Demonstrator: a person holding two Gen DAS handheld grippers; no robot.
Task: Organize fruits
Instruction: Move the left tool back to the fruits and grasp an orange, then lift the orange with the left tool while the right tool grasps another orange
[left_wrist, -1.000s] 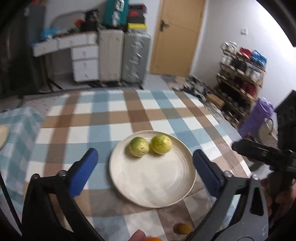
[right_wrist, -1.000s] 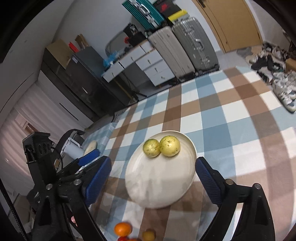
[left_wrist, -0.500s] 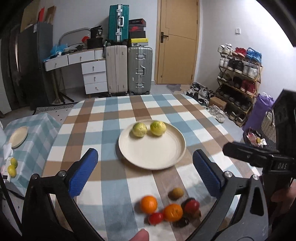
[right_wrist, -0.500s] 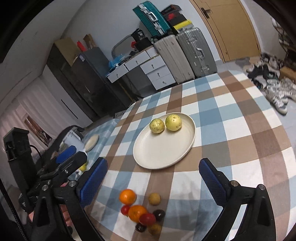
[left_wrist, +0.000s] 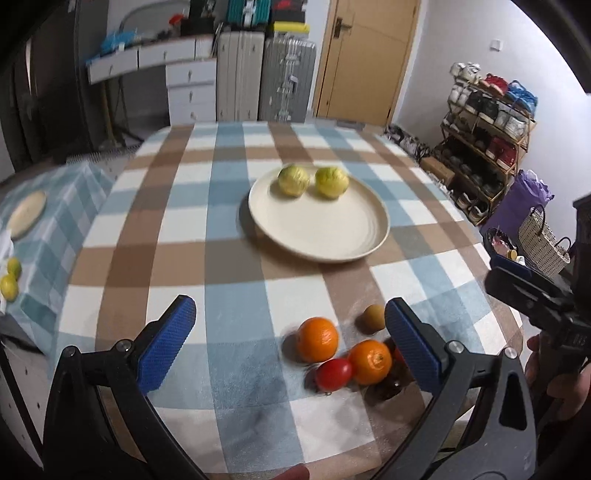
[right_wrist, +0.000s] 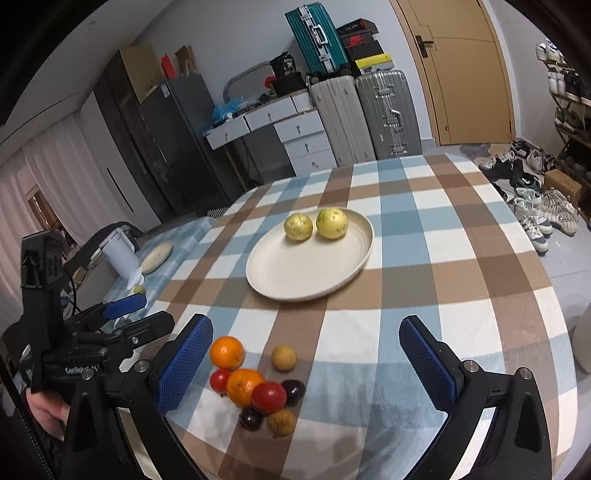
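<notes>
A cream plate (left_wrist: 332, 240) (right_wrist: 291, 280) sits mid-table with two yellow-green guavas (left_wrist: 293, 180) (right_wrist: 332, 223) at its far rim. Near the front edge lies a cluster of fruit: two oranges (left_wrist: 318, 339) (right_wrist: 226, 352), red tomatoes (left_wrist: 333, 373) (right_wrist: 269, 397), dark plums (right_wrist: 293, 391) and small brown fruits (left_wrist: 373, 317) (right_wrist: 283, 357). My left gripper (left_wrist: 288, 343) is open and empty, hovering above the cluster. My right gripper (right_wrist: 306, 363) is open and empty, over the table's front, with the cluster by its left finger.
The round table has a blue, brown and white checked cloth (left_wrist: 177, 229). A lower side table at the left holds a small plate (left_wrist: 26, 214) and yellow fruits (left_wrist: 9, 280). Suitcases (right_wrist: 384, 114), drawers and a shoe rack (left_wrist: 487, 140) stand beyond.
Both grippers have drawn back from the plate toward the table's front edge, so the fruit cluster has come into view under them. Both stay open.
</notes>
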